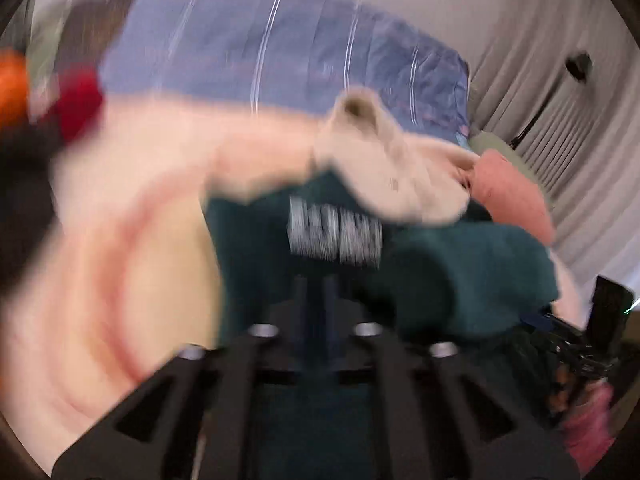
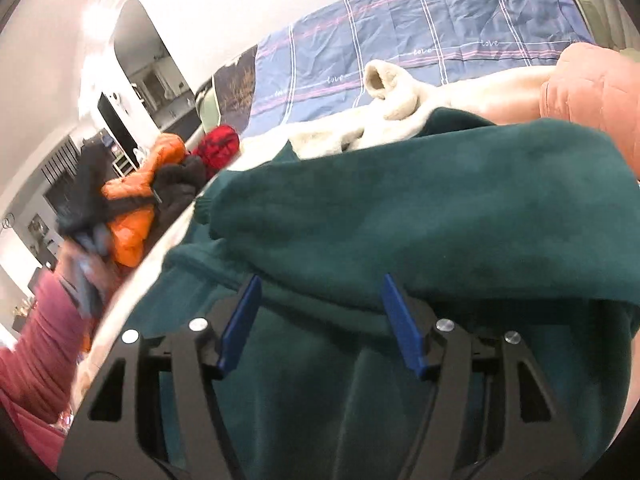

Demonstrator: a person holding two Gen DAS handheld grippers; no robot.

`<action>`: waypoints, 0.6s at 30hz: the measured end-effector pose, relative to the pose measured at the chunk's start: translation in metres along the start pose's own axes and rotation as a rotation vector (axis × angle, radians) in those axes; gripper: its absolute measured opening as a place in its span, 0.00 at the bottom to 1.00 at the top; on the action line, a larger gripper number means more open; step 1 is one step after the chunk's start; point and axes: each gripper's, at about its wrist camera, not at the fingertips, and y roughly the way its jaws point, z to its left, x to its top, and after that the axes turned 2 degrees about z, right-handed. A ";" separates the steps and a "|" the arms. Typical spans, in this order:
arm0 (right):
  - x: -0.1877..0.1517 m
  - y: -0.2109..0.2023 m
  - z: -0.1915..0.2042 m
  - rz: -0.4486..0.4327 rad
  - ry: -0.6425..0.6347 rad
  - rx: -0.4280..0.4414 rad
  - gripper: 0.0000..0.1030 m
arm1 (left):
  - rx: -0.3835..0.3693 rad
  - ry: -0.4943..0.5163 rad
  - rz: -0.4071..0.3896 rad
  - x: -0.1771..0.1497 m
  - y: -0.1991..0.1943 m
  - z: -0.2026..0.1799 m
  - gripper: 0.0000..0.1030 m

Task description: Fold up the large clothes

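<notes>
My right gripper [image 2: 320, 320] is wide, its blue pads on each side of the big green sweater [image 2: 420, 200], not pinching it. My left gripper [image 1: 320, 300] is too blurry to tell. The sweater lies on the bed [image 2: 440, 28], with a cream top [image 2: 392, 100] at 12 o'clock. If I pull now, the fold could slide open, because nothing holds it.

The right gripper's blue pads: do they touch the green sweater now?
Apart. In the right wrist view the right gripper stands wide open, and both blue pads show bare inner faces above the green sweater.
</notes>
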 end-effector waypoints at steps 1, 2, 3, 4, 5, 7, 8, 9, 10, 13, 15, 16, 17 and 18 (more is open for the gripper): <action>-0.001 0.000 0.002 0.004 -0.011 0.004 0.65 | -0.026 -0.022 0.017 -0.004 0.006 0.002 0.48; -0.004 0.002 0.005 0.021 -0.031 0.008 0.65 | -0.050 -0.025 0.033 -0.009 0.013 -0.001 0.51; -0.007 0.004 0.007 0.037 -0.041 0.009 0.65 | -0.058 -0.007 0.050 -0.012 0.020 -0.009 0.52; -0.010 0.007 0.008 0.050 -0.049 0.003 0.65 | -0.060 0.006 0.061 -0.013 0.025 -0.014 0.56; -0.012 0.009 0.008 0.054 -0.054 -0.010 0.65 | -0.068 0.010 0.069 -0.015 0.027 -0.021 0.58; -0.013 0.010 0.005 0.056 -0.041 -0.007 0.65 | -0.132 -0.009 0.066 -0.008 0.033 -0.026 0.62; -0.013 0.010 0.004 0.056 -0.032 0.000 0.65 | -0.166 -0.020 0.058 -0.006 0.034 -0.027 0.65; -0.013 0.012 0.001 0.057 -0.019 0.011 0.65 | -0.195 -0.033 0.046 -0.004 0.033 -0.027 0.71; -0.014 0.013 -0.001 0.058 -0.008 0.022 0.65 | -0.232 -0.049 0.027 -0.001 0.032 -0.028 0.75; -0.014 0.016 -0.004 0.063 0.007 0.030 0.65 | -0.289 -0.089 0.013 0.000 0.036 -0.031 0.79; -0.014 0.017 -0.003 0.063 0.002 0.030 0.67 | -0.336 -0.109 0.023 -0.001 0.038 -0.033 0.84; -0.014 0.017 -0.002 0.063 -0.001 0.029 0.67 | -0.346 -0.116 0.040 -0.002 0.042 -0.036 0.87; -0.014 0.017 -0.001 0.064 -0.004 0.027 0.67 | -0.339 -0.121 0.061 -0.002 0.050 -0.041 0.89; -0.014 0.018 -0.001 0.064 -0.004 0.026 0.67 | -0.309 -0.134 0.092 -0.002 0.060 -0.043 0.89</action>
